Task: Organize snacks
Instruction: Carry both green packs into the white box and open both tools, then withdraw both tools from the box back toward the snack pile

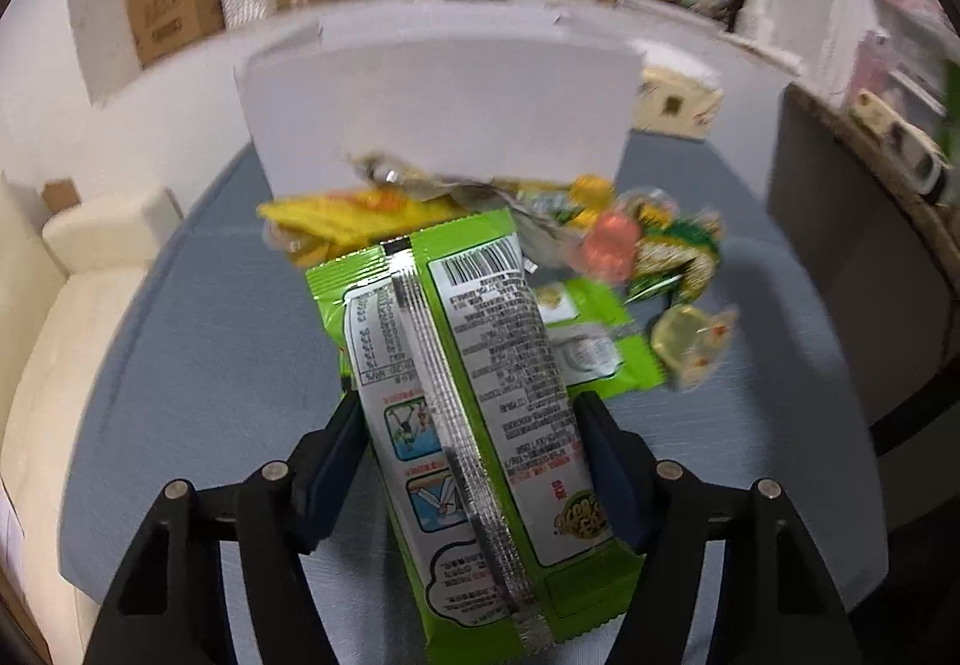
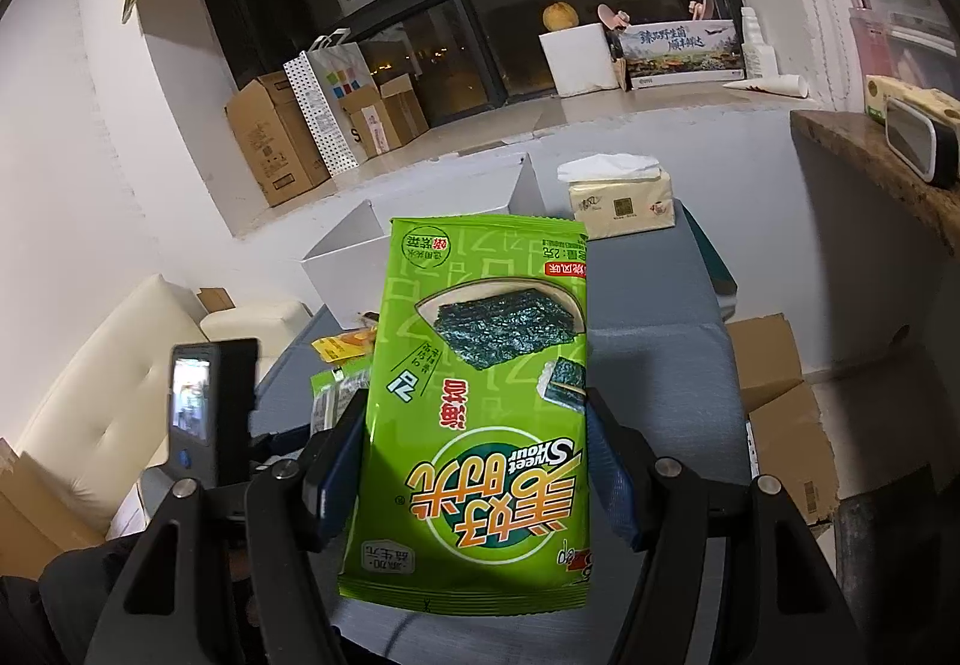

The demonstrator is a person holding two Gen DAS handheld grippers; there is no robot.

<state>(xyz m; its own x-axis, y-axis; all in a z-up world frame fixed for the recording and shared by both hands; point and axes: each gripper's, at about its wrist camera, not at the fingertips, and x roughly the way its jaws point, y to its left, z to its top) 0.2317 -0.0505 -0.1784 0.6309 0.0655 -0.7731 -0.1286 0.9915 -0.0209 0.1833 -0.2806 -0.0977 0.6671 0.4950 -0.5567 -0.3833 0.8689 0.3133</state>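
Right gripper (image 2: 477, 425) clamped on green seaweed snack packet (image 2: 480, 413) (label upside down); tissue pack (image 2: 621, 206) at one o'clock.

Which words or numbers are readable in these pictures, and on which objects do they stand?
"Sweet Hour": on the front of the green seaweed packet in the right gripper, upside down; its Chinese characters I do not transcribe.
Back of the green packet in the left gripper: barcode and small print, blurred.

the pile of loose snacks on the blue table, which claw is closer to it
Left. The left claw, with a green packet between its fingers, sits right at the snack pile. The right claw holds a seaweed packet up and farther back.
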